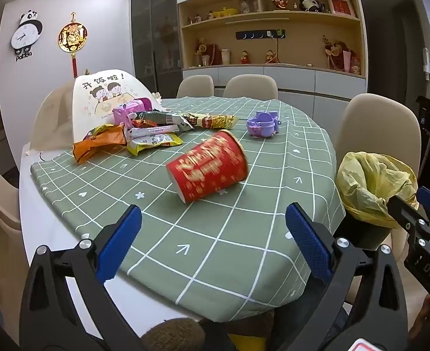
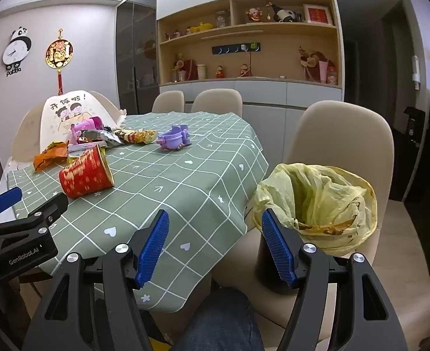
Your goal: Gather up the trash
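My left tongs (image 1: 213, 225) are spread wide with nothing between them, hovering over the near edge of the green checked tablecloth (image 1: 215, 234). My right tongs (image 2: 215, 228) gape empty too, beside the yellow-lined bin (image 2: 326, 204) on a chair. Farther in, a red paper cup (image 1: 209, 169) lies on its side. Beyond it sits a heap of snack wrappers (image 1: 144, 134), with a purple toy (image 1: 261, 124) to the right.

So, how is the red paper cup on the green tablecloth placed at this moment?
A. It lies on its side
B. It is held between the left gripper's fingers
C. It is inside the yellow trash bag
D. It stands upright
A: the red paper cup lies tipped over on the green tablecloth, with no gripper touching it.
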`<control>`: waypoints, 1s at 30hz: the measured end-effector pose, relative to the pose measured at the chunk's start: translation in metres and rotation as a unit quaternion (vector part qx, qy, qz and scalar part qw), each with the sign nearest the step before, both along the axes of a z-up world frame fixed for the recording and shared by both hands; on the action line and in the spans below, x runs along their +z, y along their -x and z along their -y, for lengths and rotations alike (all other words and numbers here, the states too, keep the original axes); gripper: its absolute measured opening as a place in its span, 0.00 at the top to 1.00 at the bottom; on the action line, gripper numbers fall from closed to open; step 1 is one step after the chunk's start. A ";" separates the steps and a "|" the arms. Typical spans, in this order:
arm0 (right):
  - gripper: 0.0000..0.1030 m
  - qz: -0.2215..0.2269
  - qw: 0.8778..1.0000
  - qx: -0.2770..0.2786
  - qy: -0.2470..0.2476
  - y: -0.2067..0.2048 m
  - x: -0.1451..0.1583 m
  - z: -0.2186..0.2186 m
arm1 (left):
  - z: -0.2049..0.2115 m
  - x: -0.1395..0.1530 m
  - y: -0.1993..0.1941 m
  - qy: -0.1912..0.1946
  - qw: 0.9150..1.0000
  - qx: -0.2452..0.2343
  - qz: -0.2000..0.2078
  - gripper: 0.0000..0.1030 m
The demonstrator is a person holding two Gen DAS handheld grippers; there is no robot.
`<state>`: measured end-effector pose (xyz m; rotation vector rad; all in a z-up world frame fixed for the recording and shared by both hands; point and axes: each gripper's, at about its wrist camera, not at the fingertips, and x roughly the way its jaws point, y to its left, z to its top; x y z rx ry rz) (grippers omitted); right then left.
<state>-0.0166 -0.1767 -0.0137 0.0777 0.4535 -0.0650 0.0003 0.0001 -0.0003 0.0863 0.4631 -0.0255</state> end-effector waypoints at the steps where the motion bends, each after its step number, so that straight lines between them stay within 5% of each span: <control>1: 0.39 0.000 1.000 -0.001 0.000 0.000 0.000 0.000 | 0.000 0.000 0.000 0.000 1.000 0.000 -0.002 0.09; 30: 0.39 -0.010 1.000 0.010 0.008 -0.004 -0.004 -0.005 | -0.008 -0.010 -0.008 0.008 1.000 0.009 -0.026 0.09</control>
